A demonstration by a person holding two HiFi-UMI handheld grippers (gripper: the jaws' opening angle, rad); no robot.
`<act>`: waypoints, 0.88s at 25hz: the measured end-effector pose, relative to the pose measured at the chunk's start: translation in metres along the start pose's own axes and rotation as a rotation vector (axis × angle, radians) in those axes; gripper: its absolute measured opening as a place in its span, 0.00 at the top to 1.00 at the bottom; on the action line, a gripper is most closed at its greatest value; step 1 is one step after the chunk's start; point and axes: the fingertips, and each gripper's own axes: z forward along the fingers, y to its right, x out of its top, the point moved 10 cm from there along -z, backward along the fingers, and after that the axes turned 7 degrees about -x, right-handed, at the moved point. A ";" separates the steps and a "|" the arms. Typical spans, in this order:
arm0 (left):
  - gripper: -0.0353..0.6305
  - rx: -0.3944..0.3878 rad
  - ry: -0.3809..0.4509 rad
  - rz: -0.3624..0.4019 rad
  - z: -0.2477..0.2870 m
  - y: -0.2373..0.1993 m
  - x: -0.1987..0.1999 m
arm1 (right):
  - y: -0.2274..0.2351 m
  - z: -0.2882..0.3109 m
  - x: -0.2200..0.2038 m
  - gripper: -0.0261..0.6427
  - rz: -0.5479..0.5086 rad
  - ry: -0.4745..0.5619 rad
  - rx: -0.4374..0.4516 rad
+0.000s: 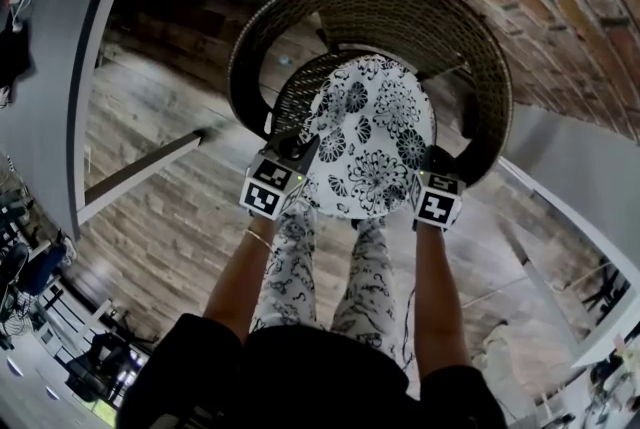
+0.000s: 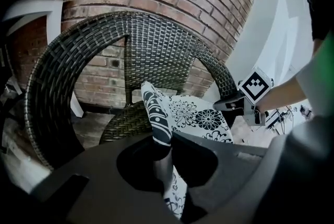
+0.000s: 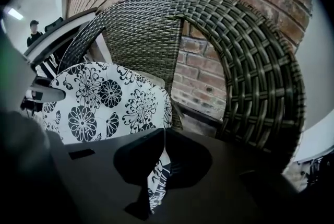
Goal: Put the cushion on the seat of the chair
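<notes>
Cushion (image 1: 372, 142) held over the chair (image 1: 480, 47) by both tongs.
Left tongs (image 1: 298, 152) are clamped shut on the cushion's left edge and right tongs (image 1: 428, 165) on its right edge, floral fabric pinched between each pair of jaws. It hangs tilted above the woven seat (image 1: 292, 95), near the curved wicker back; whether it touches the seat I cannot tell.

At frame centre I see the cushion (image 1: 372, 139) overlapping the seat of the chair (image 1: 292, 99), the backrest (image 1: 400, 2) arcing above it. The left gripper (image 1: 298, 155) has the cushion's left edge between its jaws, the right gripper (image 1: 426, 165) its right edge.
</notes>
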 end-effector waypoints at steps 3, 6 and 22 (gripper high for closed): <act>0.93 -0.008 0.001 0.000 -0.001 0.000 0.000 | -0.006 -0.001 0.007 0.94 -0.008 0.020 0.015; 0.93 -0.012 0.001 0.001 -0.002 -0.001 -0.002 | -0.008 -0.001 0.009 0.92 -0.006 0.026 0.023; 0.93 0.009 0.023 -0.036 0.000 -0.004 -0.006 | 0.004 -0.013 -0.003 0.85 0.057 0.048 -0.004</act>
